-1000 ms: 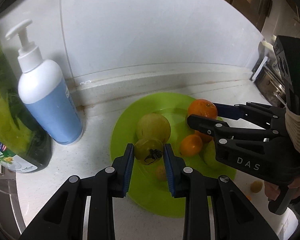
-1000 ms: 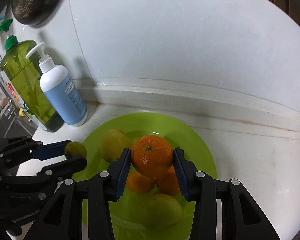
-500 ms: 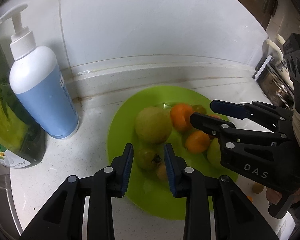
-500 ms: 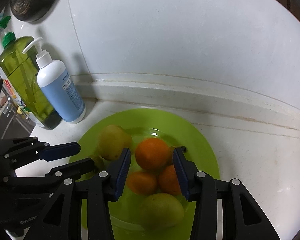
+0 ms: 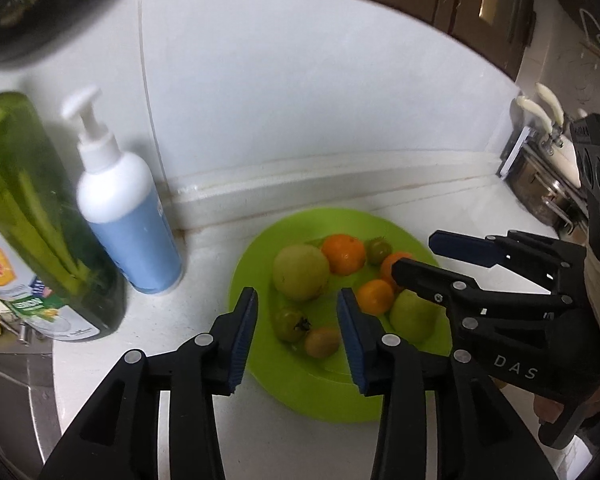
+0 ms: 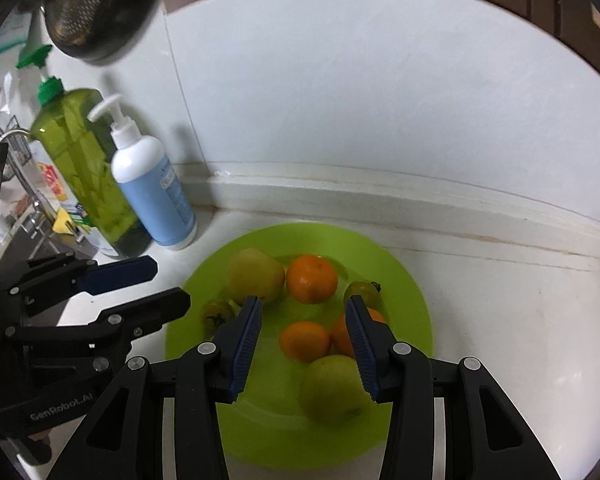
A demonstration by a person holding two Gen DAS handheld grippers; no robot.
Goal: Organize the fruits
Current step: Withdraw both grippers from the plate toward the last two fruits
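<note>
A lime-green plate (image 5: 332,392) (image 6: 404,264) on the white counter holds several fruits: a large yellow-green fruit (image 5: 300,272) (image 6: 254,276), oranges (image 5: 343,253) (image 6: 311,279), a green tomato (image 5: 289,324) (image 6: 217,314) and a small brownish fruit (image 5: 322,342). My left gripper (image 5: 296,334) is open and empty, raised above the plate's near-left part over the green tomato. My right gripper (image 6: 303,344) is open and empty above the plate's middle; it also shows in the left wrist view (image 5: 436,256).
A white and blue pump bottle (image 5: 128,216) (image 6: 152,192) and a green dish-soap bottle (image 5: 40,216) (image 6: 84,168) stand left of the plate by the white backsplash. A sink edge lies at far left. A stove (image 5: 548,188) sits at far right.
Both grippers opened, leaving the green tomato and the orange on the plate, and have drawn back and up from the plate.
</note>
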